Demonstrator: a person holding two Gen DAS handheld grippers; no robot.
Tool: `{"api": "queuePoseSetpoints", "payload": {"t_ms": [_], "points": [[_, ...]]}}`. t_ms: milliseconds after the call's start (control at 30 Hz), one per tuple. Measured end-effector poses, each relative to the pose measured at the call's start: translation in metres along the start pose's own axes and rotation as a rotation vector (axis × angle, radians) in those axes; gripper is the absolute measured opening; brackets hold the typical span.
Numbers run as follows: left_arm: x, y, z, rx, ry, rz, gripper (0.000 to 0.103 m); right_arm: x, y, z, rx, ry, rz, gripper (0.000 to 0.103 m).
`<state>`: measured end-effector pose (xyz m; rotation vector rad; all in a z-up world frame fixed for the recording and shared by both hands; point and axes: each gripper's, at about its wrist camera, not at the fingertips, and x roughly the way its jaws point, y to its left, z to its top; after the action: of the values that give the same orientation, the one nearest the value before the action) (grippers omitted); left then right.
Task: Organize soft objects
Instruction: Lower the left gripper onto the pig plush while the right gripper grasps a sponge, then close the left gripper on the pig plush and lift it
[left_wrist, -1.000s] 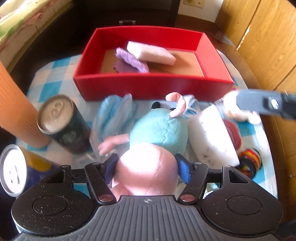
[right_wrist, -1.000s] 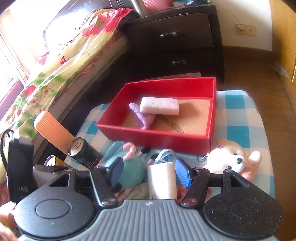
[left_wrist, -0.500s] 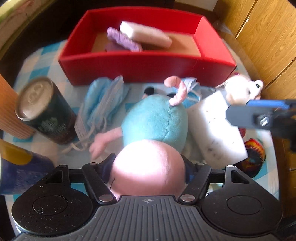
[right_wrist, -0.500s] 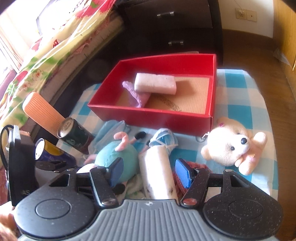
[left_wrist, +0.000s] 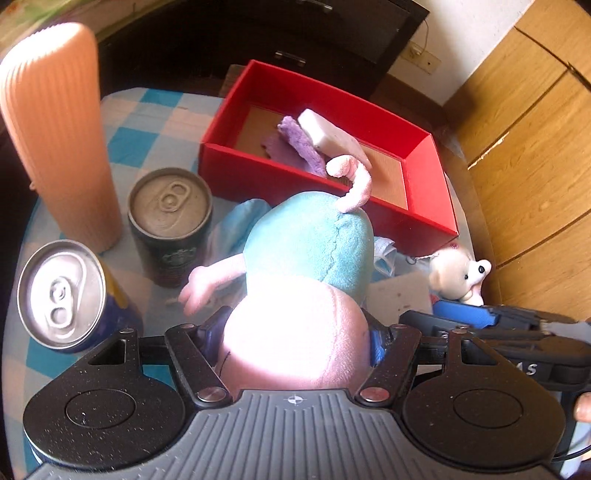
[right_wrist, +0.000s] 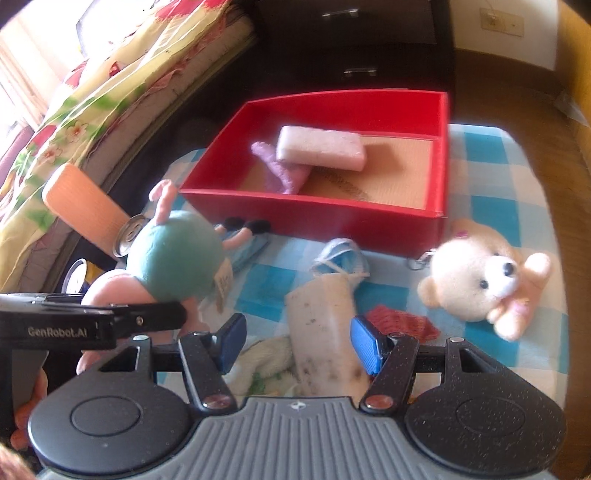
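Lifted clear — plush pig (left_wrist: 306, 251) in left gripper (left_wrist: 295, 332); right gripper (right_wrist: 295, 343) lower.

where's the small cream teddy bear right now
The small cream teddy bear lies on the blue checked cloth at the right in the right wrist view, beside the red box's near right corner.

The teal-and-pink plush toy (left_wrist: 306, 258) hangs with its pale pink head clamped between the left gripper (left_wrist: 295, 338) pads, its curled pink tail pointing away from the tool. Straight ahead of that gripper sits the open red cardboard box (left_wrist: 428, 206), holding 1 white foam block (right_wrist: 320, 147) resting across 1 purple fuzzy cloth (right_wrist: 280, 170). The speckled white sponge (right_wrist: 325, 332) stands between the right gripper (right_wrist: 297, 341) pads. The cream teddy bear (right_wrist: 480, 277) lies ahead-right of it, beside the box.
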<state>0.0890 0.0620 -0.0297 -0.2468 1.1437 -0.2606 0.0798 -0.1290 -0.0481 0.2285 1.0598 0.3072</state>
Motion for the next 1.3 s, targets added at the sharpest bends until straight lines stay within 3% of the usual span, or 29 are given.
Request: {"api": "queuePoseSetpoints", "payload": {"t_ms": [400,467,533,633,700,833,967,1000,1133,1300], "points": [[-0.007,0.009,0.001,-0.037,-0.016,-0.03,0.069,0.029,0.017,0.0,-0.118,0.037,-0.128,0.04],[-0.008,0.009,0.002,-0.04,-0.02,-0.032,0.069,0.032,0.02,0.0,-0.138,0.044,-0.135,0.044],[-0.009,0.01,0.002,-0.042,-0.023,-0.035,0.069,0.036,0.025,0.001,-0.152,0.051,-0.144,0.059],[-0.01,0.011,0.002,-0.042,-0.022,-0.037,0.069,0.042,0.032,0.0,-0.185,0.056,-0.164,0.061],[-0.01,0.013,0.002,-0.044,-0.022,-0.037,0.069,0.047,0.035,0.0,-0.216,0.053,-0.203,0.059],[-0.011,0.014,0.003,-0.046,-0.022,-0.047,0.066,0.052,0.026,0.003,-0.19,0.073,-0.217,0.039],[0.001,0.007,-0.001,0.002,0.02,-0.008,0.061,0.047,0.019,0.005,-0.189,0.057,-0.239,0.036],[0.006,0.004,-0.004,0.022,0.038,0.01,0.064,0.046,0.017,0.005,-0.186,0.056,-0.242,0.036],[0.017,-0.006,-0.014,0.149,0.053,0.134,0.068,0.046,0.01,0.005,-0.173,0.061,-0.229,0.036],[0.018,-0.007,-0.023,0.22,0.08,0.162,0.07,0.047,0.01,0.004,-0.178,0.07,-0.217,0.036]]}}
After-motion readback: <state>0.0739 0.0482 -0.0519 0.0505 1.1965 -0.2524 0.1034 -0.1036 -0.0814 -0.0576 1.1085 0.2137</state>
